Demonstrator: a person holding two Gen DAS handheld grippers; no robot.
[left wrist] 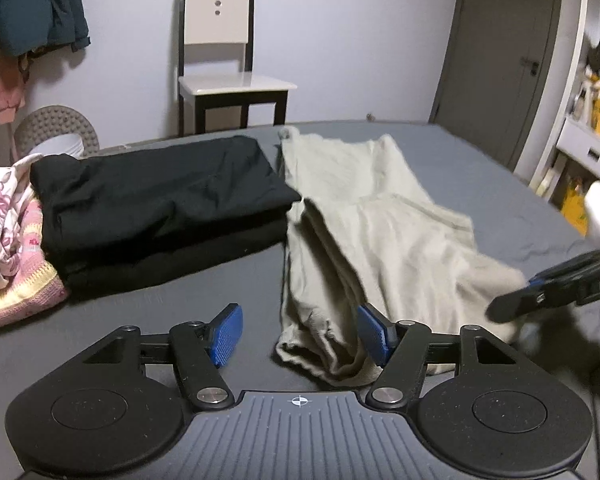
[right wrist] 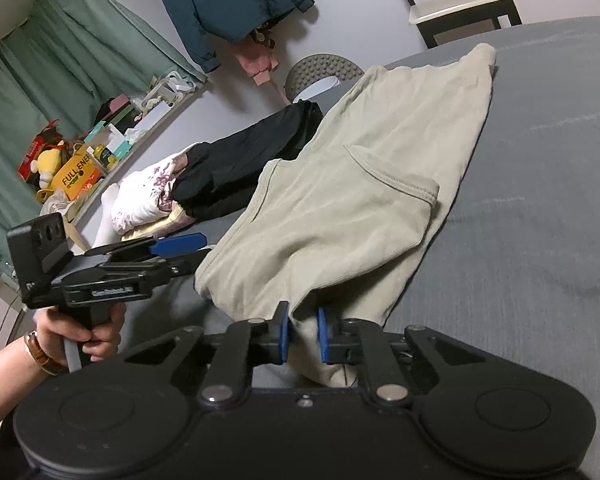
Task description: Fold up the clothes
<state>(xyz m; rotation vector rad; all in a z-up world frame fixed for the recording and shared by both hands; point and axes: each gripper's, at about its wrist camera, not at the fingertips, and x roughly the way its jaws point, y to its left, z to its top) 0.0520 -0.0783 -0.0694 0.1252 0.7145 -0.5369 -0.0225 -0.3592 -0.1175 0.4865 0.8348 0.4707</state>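
The left gripper [left wrist: 300, 334] hangs low over the near edge of the grey bed [left wrist: 480, 168], its blue-padded jaws spread wide, the right pad just at the near hem of the beige garment [left wrist: 364, 232]. That garment runs from the near edge toward the far edge, its right side lifted where the right gripper [left wrist: 540, 296] meets it, blurred. Against its left side sits a folded black stack [left wrist: 160, 200], with pink and floral clothes [left wrist: 8, 240] at the left edge.

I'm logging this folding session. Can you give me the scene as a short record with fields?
surface: grey bed
garment in work: beige garment, spread out, partly folded
right gripper: shut on the beige garment's near edge
left gripper: open, holding nothing
finished: black folded pile, left of the beige garment
beside the pile: pink floral clothes
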